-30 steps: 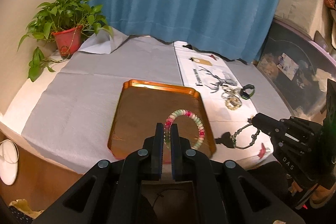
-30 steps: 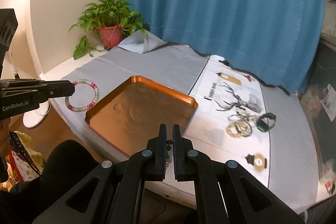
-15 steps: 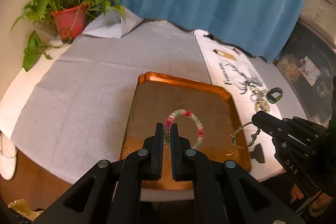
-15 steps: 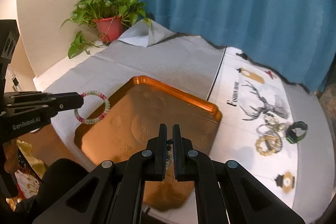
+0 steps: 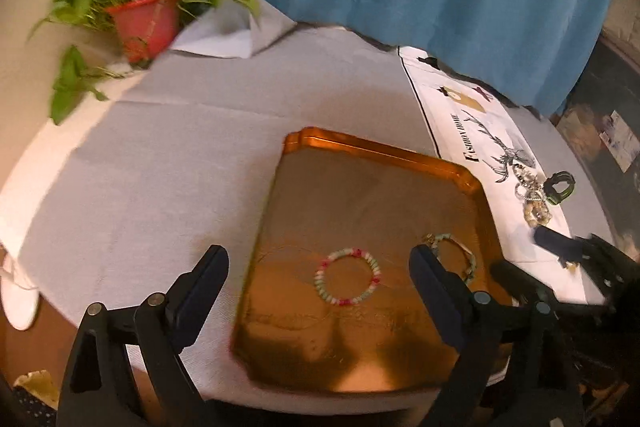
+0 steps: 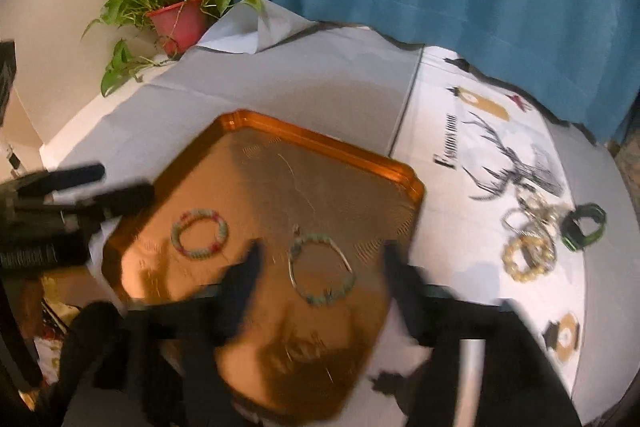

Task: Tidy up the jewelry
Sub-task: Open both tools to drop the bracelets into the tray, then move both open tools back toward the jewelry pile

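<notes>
Pink-and-green beaded bracelet [image 5: 347, 275] flat in copper tray [image 5: 384, 151], teal bracelet [image 6: 322, 269] beside, both tongs [image 5: 318, 277] [image 6: 320, 269] wide

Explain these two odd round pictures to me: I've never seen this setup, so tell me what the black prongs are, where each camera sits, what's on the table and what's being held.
There is no robot here. A person holds a two-fingered grabber in each hand, and a wide-angle camera on each looks forward along its fingers.

In the left-hand view the left gripper is spread open over a copper tray. In the right-hand view the right gripper is open too, though blurred.

Neither holds anything. A pink and green bead bracelet and a teal bead bracelet lie in the tray.

More jewelry and a dark green band lie on a printed cloth to the right. A potted plant stands in the far corner.
</notes>
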`<control>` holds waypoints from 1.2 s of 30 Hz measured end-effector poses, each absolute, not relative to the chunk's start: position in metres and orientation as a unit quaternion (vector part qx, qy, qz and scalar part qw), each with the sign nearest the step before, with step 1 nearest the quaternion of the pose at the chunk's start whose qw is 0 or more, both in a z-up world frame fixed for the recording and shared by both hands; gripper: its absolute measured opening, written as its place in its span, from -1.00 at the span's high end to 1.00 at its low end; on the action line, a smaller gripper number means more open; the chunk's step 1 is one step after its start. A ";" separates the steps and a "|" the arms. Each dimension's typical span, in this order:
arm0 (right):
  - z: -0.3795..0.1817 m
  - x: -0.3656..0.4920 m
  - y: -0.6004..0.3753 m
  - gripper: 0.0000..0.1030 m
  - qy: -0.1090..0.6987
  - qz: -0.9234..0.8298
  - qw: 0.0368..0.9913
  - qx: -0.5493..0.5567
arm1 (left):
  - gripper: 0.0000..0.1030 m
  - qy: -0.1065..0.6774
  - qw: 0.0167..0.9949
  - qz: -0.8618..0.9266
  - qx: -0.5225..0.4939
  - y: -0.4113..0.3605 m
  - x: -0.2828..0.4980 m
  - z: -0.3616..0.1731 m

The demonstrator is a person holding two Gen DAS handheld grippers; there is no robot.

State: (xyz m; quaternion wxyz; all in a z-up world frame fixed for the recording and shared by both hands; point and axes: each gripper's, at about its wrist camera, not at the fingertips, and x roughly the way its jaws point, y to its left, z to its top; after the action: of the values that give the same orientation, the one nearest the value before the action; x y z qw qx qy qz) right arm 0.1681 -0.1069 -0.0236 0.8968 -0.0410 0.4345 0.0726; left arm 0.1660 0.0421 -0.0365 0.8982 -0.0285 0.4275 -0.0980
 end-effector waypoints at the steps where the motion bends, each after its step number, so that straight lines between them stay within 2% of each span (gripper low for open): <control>1: -0.023 0.156 -0.108 -0.42 0.432 0.072 0.898 -0.048 | -0.77 0.432 0.897 -0.092 -0.022 0.043 0.162 -0.036; 10: -0.012 0.042 -0.111 -0.43 0.425 0.042 0.902 -0.057 | -0.77 0.455 0.887 -0.068 -0.035 0.044 0.059 -0.035; 17: 0.022 -0.012 -0.117 -0.44 0.378 0.023 0.924 -0.047 | -0.79 0.413 0.907 -0.086 0.012 0.021 -0.005 0.000; 26: 0.054 -0.062 -0.125 -0.47 0.340 0.010 0.939 -0.038 | -0.83 0.367 0.924 -0.104 0.034 0.002 -0.050 0.034; 36: 0.065 -0.082 -0.126 -0.50 0.324 0.013 0.945 -0.036 | -0.84 0.345 0.932 -0.100 0.047 -0.005 -0.073 0.042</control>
State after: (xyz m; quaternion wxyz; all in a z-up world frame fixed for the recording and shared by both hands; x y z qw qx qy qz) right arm -0.0822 -0.1265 0.0649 0.9454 -0.0362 0.3237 0.0134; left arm -0.0726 -0.0050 0.0423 0.9321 0.0471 0.3450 -0.0998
